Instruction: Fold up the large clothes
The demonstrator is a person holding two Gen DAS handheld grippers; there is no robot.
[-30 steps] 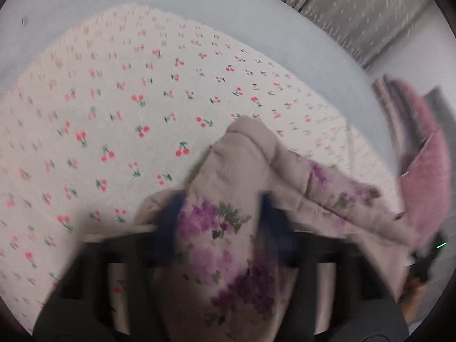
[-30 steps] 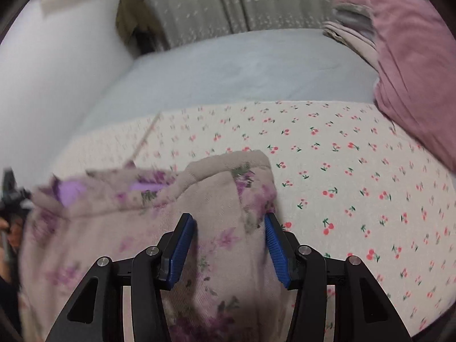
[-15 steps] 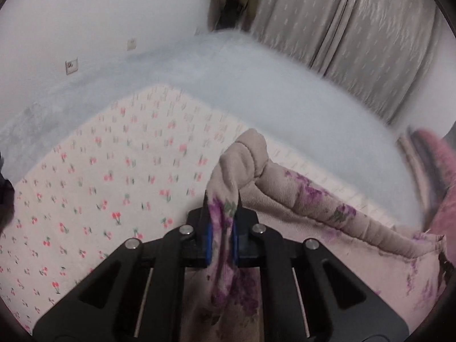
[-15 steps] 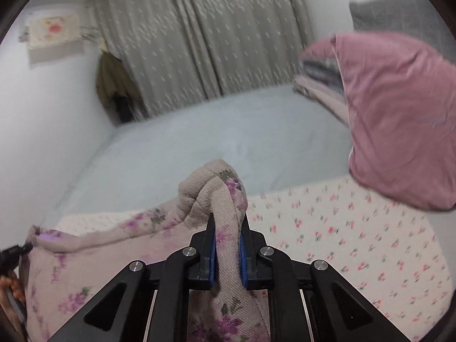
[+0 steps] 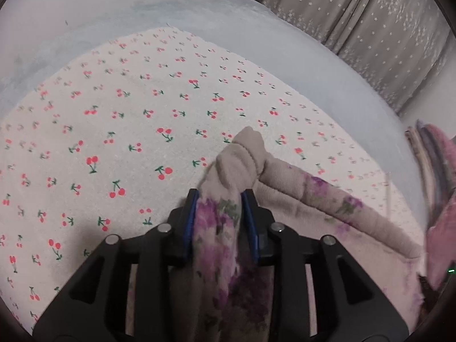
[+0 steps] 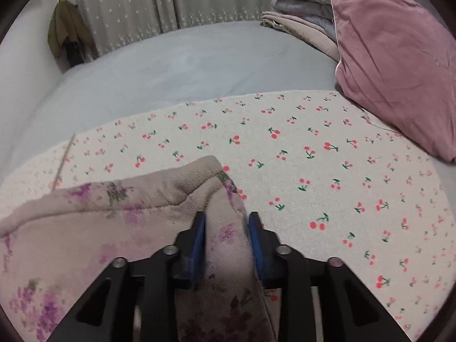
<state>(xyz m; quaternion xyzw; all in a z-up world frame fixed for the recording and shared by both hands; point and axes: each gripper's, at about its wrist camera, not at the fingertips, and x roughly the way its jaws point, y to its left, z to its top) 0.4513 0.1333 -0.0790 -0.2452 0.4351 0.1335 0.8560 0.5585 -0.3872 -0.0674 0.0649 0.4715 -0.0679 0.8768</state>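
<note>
A beige garment with purple flowers (image 5: 299,199) lies over a cherry-print cloth (image 5: 128,131) on the bed. My left gripper (image 5: 220,199) has its blue pads a hand's width apart, with a bunched corner of the garment between them and sticking out in front. My right gripper (image 6: 226,222) stands the same way around the other corner of the garment (image 6: 159,196). The pads of both grippers sit loosely beside the fabric. The garment's thick edge runs between the two corners.
A pink velvet pillow (image 6: 393,57) and a stack of folded blankets (image 6: 302,20) lie at the right. A grey bedsheet (image 6: 185,65) lies beyond the cherry cloth. Starred curtains (image 5: 384,28) hang behind, and a dark coat (image 6: 68,31) hangs by the wall.
Half a second ago both grippers were shut tight on the garment and held it up. Now both have dropped to the cherry cloth and their jaws have spread apart.
</note>
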